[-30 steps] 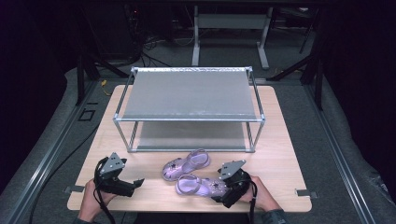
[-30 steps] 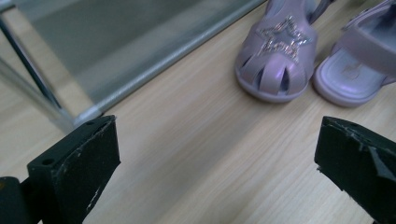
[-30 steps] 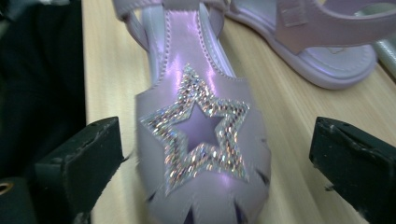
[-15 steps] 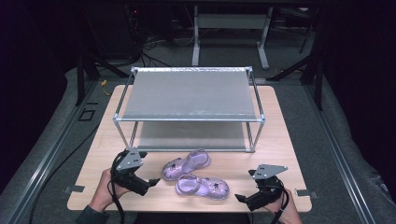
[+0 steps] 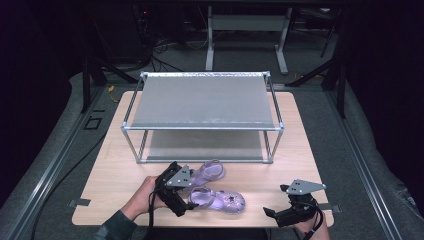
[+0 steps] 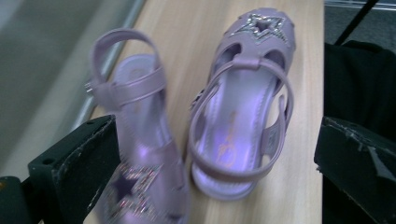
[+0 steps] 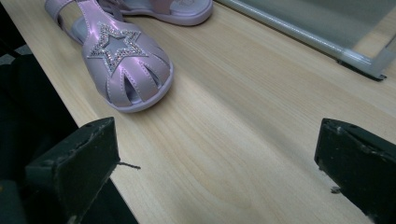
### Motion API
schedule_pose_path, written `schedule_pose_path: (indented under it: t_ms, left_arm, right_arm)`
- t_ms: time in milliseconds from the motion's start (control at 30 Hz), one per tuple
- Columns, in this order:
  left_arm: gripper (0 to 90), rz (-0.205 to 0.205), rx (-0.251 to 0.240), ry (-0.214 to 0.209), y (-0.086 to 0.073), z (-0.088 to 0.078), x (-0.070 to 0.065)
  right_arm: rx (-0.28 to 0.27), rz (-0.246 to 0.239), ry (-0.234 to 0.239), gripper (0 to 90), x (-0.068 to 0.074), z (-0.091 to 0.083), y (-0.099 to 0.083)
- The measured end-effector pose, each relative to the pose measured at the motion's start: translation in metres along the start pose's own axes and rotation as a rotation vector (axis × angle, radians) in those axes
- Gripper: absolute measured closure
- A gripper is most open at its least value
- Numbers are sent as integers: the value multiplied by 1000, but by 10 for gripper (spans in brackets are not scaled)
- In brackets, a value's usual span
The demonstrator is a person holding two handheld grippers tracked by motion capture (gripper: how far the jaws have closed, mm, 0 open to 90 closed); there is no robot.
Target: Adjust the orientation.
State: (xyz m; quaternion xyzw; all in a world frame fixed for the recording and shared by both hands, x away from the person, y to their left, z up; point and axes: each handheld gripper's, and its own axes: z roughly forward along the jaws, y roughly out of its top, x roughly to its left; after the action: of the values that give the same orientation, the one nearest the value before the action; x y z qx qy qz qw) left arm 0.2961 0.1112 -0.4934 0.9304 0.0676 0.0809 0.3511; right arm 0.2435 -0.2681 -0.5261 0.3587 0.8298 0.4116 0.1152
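Observation:
Two lilac sandals with glitter stars lie side by side near the table's front edge. The near sandal (image 5: 219,199) (image 6: 243,116) (image 7: 123,65) points its toe to the right. The far sandal (image 5: 207,172) (image 6: 135,140) (image 7: 159,9) points the other way. My left gripper (image 5: 186,196) (image 6: 210,177) is open, its jaws spread wide at the sandals' left ends; contact with them is unclear. My right gripper (image 5: 272,215) (image 7: 210,172) is open over bare wood at the front right, a short way from the near sandal's toe.
A two-tier metal rack (image 5: 202,127) with grey shelves stands on the wooden table (image 5: 295,150) just behind the sandals; its bottom rail (image 7: 327,42) runs past the right gripper. Dark floor and cables surround the table.
My right gripper has left the near sandal and drawn back to the front right corner. My left gripper has moved right, up to the sandals' ends.

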Motion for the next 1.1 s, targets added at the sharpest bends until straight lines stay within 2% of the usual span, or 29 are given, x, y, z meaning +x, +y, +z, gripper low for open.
schedule_pose_path:
  t_ms: [267, 333, 400, 500, 667, 700, 867, 933, 1100]
  left_arm:
    - [51, 26, 16, -68, 6, 22, -5]
    - [78, 27, 21, -76, 6, 27, -5]
    - [96, 28, 29, -85, 6, 32, -5]
    - [143, 28, 39, -101, 5, 38, -4]
    - [218, 24, 58, -81, 4, 44, -4]
    - [219, 24, 58, -71, 3, 45, -5]
    - [230, 16, 97, -80, 0, 49, -5]
    - [229, 17, 97, -76, -2, 51, -6]
    - [246, 20, 117, -39, 0, 52, -11]
  right_arm:
    - [21, -1, 3, 0, 2, 2, -3]
    - [5, 3, 7, 0, 2, 3, -4]
    - [24, -1, 4, 0, 2, 3, -4]
    - [23, -2, -2, 0, 3, 5, -5]
    - [29, -2, 1, 0, 4, 6, -6]
    - [30, -2, 2, 0, 4, 6, -6]
    - [34, -8, 1, 0, 4, 6, -6]
    - [33, -7, -1, 0, 5, 6, -6]
    - [32, -7, -5, 0, 5, 6, -6]
